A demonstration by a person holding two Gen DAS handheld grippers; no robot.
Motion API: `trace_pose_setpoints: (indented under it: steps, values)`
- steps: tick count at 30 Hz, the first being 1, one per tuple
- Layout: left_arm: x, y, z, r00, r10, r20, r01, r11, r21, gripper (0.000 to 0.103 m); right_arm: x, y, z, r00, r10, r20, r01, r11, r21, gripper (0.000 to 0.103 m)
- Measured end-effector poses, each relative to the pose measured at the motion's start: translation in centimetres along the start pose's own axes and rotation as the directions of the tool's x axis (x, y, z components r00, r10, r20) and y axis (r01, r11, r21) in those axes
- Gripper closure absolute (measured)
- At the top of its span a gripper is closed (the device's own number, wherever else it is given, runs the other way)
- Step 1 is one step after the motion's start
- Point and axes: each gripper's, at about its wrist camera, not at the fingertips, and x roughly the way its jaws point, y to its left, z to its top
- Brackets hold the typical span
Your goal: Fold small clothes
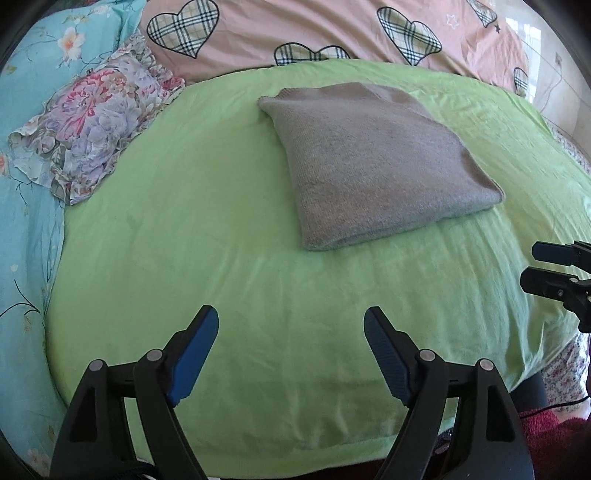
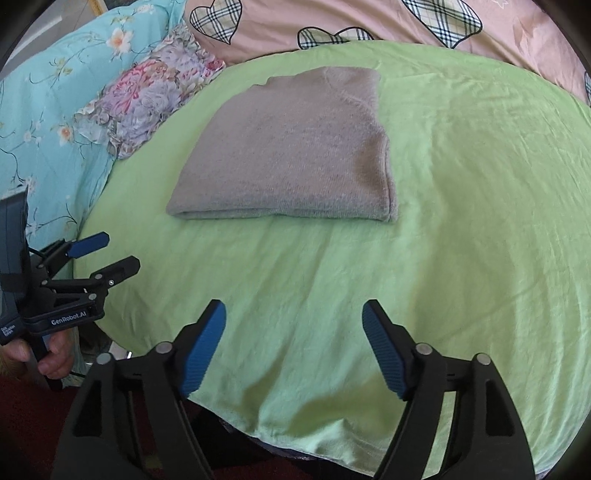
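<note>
Grey knit garment (image 1: 373, 162) lies folded into compact rectangle mid green sheet (image 1: 221, 240) on bed. Left gripper (image 1: 290, 328) and right gripper (image 2: 294, 321) hover near bed's front edge, well apart from garment, fingers spread, holding nothing. Fold looks finished; next likely another fold or set aside.

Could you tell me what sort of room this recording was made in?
Most likely a bedroom: a folded grey sweater lies on a green sheet spread over a bed, with a floral pillow and a pink heart-print quilt behind it.
</note>
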Motion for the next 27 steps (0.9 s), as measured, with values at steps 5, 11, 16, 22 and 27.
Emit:
trace_pose_setpoints:
  steps: [5, 11, 16, 22, 27]
  values:
    - [0.7, 0.5, 1.6, 1.000, 0.024, 0.018, -0.024, 1.000, -0.018, 0.021, 0.7, 0.1, 1.8, 0.999, -0.020, 0.030, 0.020, 1.000, -0.011, 0.023]
    - [1.5, 0.7, 4.2, 0.999, 0.034, 0.030, -0.032, 0.998, -0.045, 0.020, 1.7, 0.0, 4.3, 0.999, -0.034, 0.037, 0.035, 0.999, -0.023, 0.023]
    - [2.2, 0.2, 5.9, 0.999, 0.042, 0.006, -0.042, 0.999, -0.008, 0.020, 2.3, 0.5, 5.5, 0.999, -0.042, 0.022, 0.043, 0.997, -0.068, 0.022]
    - [2.4, 0.2, 7.2, 0.998, 0.068, 0.016, -0.068, 0.998, -0.011, 0.019, 2.6, 0.2, 6.8, 0.999, -0.026, 0.026, 0.027, 0.998, -0.058, 0.021]
    - [2.5, 0.0, 7.7, 0.997, 0.081, 0.020, -0.081, 0.997, -0.016, 0.018, 2.9, -0.1, 7.8, 1.000, -0.007, 0.026, 0.008, 1.000, -0.028, 0.020]
